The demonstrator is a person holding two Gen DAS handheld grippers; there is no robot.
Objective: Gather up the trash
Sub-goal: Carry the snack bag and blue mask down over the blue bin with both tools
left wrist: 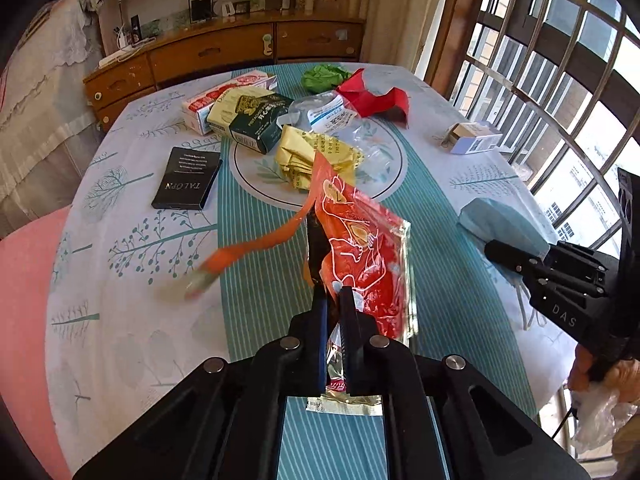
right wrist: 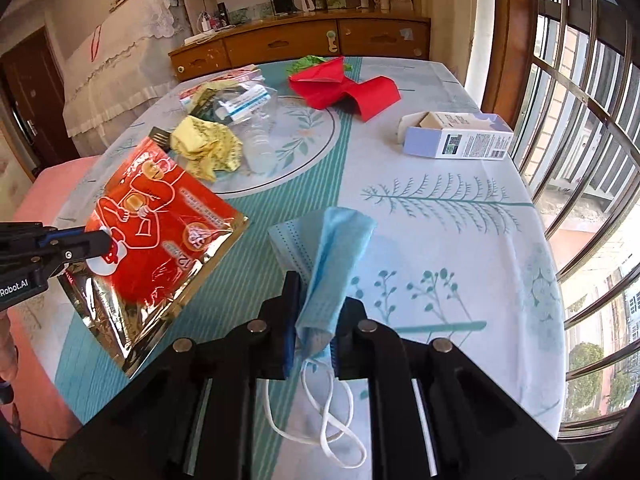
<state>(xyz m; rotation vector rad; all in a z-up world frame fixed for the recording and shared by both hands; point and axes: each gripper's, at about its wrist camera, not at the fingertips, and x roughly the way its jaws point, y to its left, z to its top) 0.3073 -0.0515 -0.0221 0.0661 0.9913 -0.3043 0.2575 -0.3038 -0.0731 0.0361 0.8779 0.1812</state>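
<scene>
Two pieces of trash gripped, both clear of the desk (right wrist: pixel 460 208).
My left fingers (left wrist: pixel 335 300) clamp the red packet (left wrist: pixel 360 248); my right fingers (right wrist: pixel 316 312) clamp the blue mask (right wrist: pixel 332 256) beside it. Next: carry both to a bin.

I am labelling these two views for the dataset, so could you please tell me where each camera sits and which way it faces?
Left wrist: sits on the left gripper, angled down across the table toward the wooden dresser; its jaws clamp a red foil pouch; the right gripper shows at right.
Right wrist: sits on the right gripper, facing likewise; its jaws clamp a blue face mask; the left gripper shows at left.
Shared: pouch, mask, yellow wrapper, red paper, window bars.
</scene>
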